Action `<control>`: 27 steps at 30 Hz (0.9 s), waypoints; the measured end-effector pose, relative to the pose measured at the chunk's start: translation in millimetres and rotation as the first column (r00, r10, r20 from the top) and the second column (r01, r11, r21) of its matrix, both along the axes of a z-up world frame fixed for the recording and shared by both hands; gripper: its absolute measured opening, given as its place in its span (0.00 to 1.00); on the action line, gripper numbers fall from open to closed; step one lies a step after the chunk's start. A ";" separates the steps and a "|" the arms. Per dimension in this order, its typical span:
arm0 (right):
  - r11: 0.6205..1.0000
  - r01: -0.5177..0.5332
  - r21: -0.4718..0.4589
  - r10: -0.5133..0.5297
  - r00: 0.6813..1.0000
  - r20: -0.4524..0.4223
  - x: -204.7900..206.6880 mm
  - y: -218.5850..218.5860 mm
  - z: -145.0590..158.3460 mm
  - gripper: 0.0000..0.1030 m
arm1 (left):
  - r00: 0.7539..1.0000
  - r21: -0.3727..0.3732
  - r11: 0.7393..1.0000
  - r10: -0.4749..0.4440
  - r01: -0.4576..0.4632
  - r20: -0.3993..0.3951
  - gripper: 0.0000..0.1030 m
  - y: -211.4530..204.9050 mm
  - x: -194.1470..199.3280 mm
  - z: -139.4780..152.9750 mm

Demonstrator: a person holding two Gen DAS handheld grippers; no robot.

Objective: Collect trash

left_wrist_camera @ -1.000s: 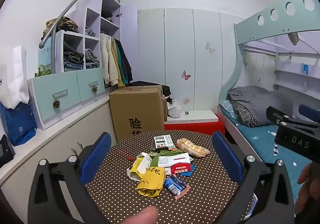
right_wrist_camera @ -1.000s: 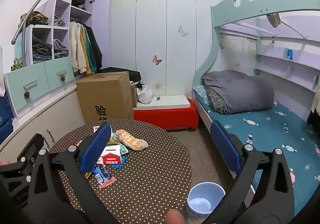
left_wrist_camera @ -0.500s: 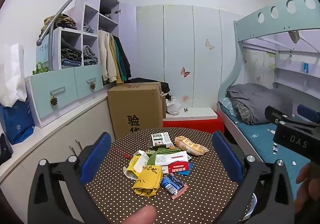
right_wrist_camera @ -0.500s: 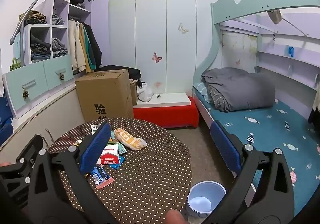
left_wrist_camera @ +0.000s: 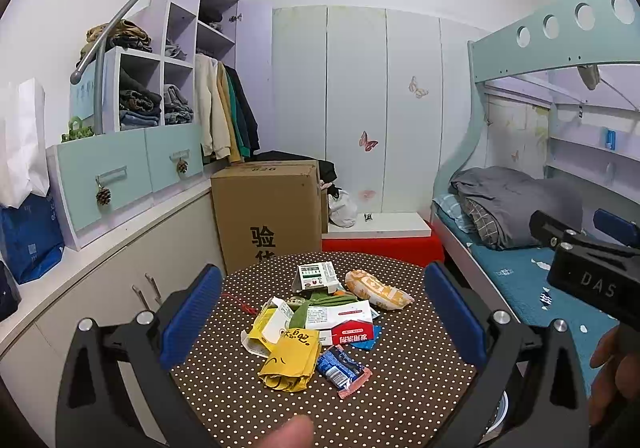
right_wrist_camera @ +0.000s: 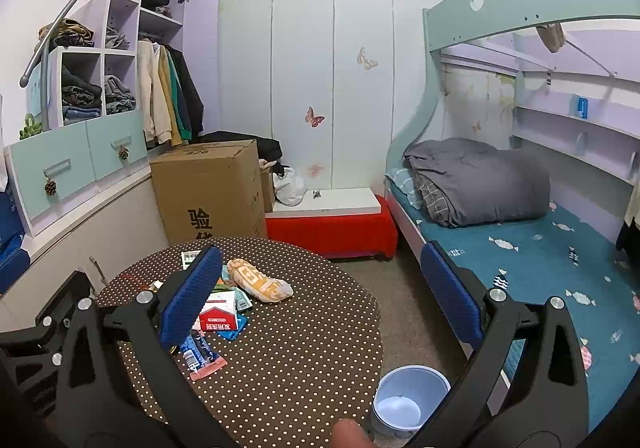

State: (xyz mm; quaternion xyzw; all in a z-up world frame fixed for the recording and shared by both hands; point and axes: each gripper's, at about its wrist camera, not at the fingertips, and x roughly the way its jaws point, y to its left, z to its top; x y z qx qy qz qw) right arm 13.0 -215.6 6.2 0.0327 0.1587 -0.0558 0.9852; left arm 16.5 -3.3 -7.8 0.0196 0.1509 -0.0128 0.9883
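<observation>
**Both grippers wide open above the littered table**

The left gripper [left_wrist_camera: 322,322] hangs spread wide and empty over the round dotted table [left_wrist_camera: 400,400], touching nothing. The right gripper [right_wrist_camera: 320,298] is equally splayed, holding nothing. The trash pile [left_wrist_camera: 316,320] lies mid-table; the pale bin [right_wrist_camera: 412,394] stands on the floor just beside the table's right edge.

A cardboard box [left_wrist_camera: 267,208] is seen behind the dotted surface [left_wrist_camera: 400,388]; a grey quilt [right_wrist_camera: 476,180] is piled on the bed [right_wrist_camera: 540,260].
</observation>
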 end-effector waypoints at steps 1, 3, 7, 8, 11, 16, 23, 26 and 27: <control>1.000 0.000 -0.004 0.000 1.000 0.000 0.7 1.7 0.4 0.94 | 1.000 -0.001 1.000 0.000 0.000 -0.001 0.96 0.3 0.1 -0.2; 1.000 -0.003 -0.006 0.003 1.000 0.000 -0.5 -0.3 -1.3 0.94 | 1.000 -0.006 1.000 -0.001 0.001 -0.003 0.96 0.8 1.0 -0.5; 1.000 -0.003 -0.007 0.003 1.000 0.001 -0.4 0.7 -1.2 0.94 | 1.000 -0.009 1.000 -0.005 0.005 -0.009 0.96 1.6 3.1 -1.0; 1.000 -0.003 -0.007 0.003 1.000 0.000 0.3 1.0 -1.2 0.94 | 1.000 -0.010 1.000 -0.008 0.008 -0.011 0.96 1.9 3.8 -1.4; 1.000 -0.003 -0.009 0.003 1.000 -0.001 1.1 2.2 -1.9 0.94 | 1.000 -0.015 1.000 -0.015 0.014 -0.012 0.96 3.2 6.4 -2.1; 1.000 -0.005 -0.015 0.005 1.000 -0.004 5.3 4.1 -1.5 0.94 | 0.999 -0.026 0.999 -0.033 0.033 -0.015 0.96 5.2 11.9 -3.2; 1.000 -0.008 -0.021 0.007 1.000 -0.023 16.9 9.3 -4.4 0.94 | 0.999 -0.029 0.999 -0.025 0.023 -0.040 0.96 11.6 26.5 -12.6; 1.000 -0.015 -0.027 0.014 0.999 -0.043 27.9 13.8 -7.8 0.94 | 0.998 -0.029 1.000 -0.012 0.011 -0.063 0.96 17.6 35.2 -20.7; 0.999 -0.019 -0.026 0.017 0.999 -0.051 31.5 14.8 -9.2 0.94 | 0.997 -0.031 1.000 -0.008 0.006 -0.074 0.96 20.4 38.6 -24.5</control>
